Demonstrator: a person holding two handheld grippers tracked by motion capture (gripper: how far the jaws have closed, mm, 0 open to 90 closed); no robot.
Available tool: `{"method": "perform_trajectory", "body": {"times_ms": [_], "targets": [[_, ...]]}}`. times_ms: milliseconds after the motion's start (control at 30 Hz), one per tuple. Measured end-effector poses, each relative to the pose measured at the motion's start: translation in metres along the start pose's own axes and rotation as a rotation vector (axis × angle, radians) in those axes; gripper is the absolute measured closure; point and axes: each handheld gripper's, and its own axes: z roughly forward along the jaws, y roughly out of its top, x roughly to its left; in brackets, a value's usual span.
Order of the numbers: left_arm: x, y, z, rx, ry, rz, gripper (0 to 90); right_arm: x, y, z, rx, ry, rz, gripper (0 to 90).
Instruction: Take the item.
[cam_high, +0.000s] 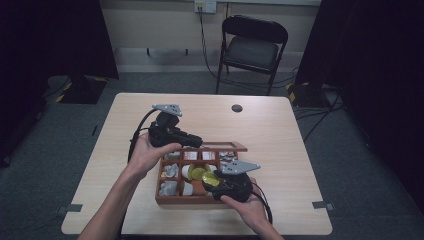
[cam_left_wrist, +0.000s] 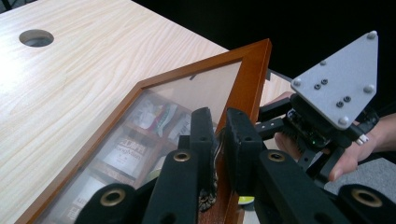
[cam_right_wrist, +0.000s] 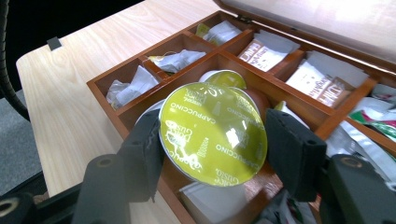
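With the left gripper (cam_left_wrist: 219, 135) pinching the box's glass lid (cam_left_wrist: 187, 93) open, the right gripper (cam_right_wrist: 212, 140) clamps a cappuccino capsule (cam_right_wrist: 212, 133) just above the box's (cam_high: 165, 197) front compartments, not yet moved clear.

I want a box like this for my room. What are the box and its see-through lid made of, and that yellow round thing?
The box looks like reddish-brown varnished wood, smooth with a slight sheen. Its lid has the same wood frame around a clear pane, glass or plastic; I cannot tell which. The yellow capsule held in the right tool has a shiny printed top, probably foil.
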Motion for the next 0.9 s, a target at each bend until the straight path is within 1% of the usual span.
{"method": "perform_trajectory", "body": {"times_ms": [67, 167, 367, 400, 433, 467, 667, 700, 833, 867, 900], "targets": [[0.0, 0.0, 0.0, 0.0, 0.0, 0.0, 82.1, -0.002, 0.0, -0.004, -0.015, -0.005, 0.008, 40.0], [0.0, 0.0, 0.0, 0.001, 0.002, 0.001, 82.1, -0.004, 0.001, -0.01, -0.021, -0.013, 0.006, 40.0], [0.0, 0.0, 0.0, 0.0, 0.0, -0.001, 82.1, -0.009, -0.003, -0.018, -0.028, -0.024, 0.008, 40.0], [0.0, 0.0, 0.0, -0.001, 0.003, -0.003, 82.1, -0.012, -0.004, -0.021, -0.032, -0.031, 0.02, 40.0], [0.0, 0.0, 0.0, -0.001, 0.003, -0.003, 82.1, -0.012, -0.004, -0.021, -0.032, -0.031, 0.02, 40.0], [0.0, 0.0, 0.0, 0.002, 0.001, -0.002, 82.1, -0.015, -0.004, -0.024, -0.038, -0.037, 0.027, 40.0], [0.0, 0.0, 0.0, 0.0, 0.002, -0.002, 82.1, -0.02, -0.007, -0.031, -0.041, -0.052, 0.031, 40.0], [0.0, 0.0, 0.0, -0.002, 0.003, -0.003, 82.1, -0.023, -0.009, -0.036, -0.044, -0.061, 0.041, 40.0], [0.0, 0.0, 0.0, 0.003, 0.003, -0.001, 82.1, -0.031, -0.013, -0.044, -0.057, -0.082, 0.06, 40.0], [0.0, 0.0, 0.0, 0.003, 0.003, -0.001, 82.1, -0.031, -0.013, -0.044, -0.057, -0.082, 0.06, 40.0], [0.0, 0.0, 0.0, 0.003, 0.002, -0.001, 82.1, -0.036, -0.013, -0.048, -0.064, -0.094, 0.071, 40.0]]}}
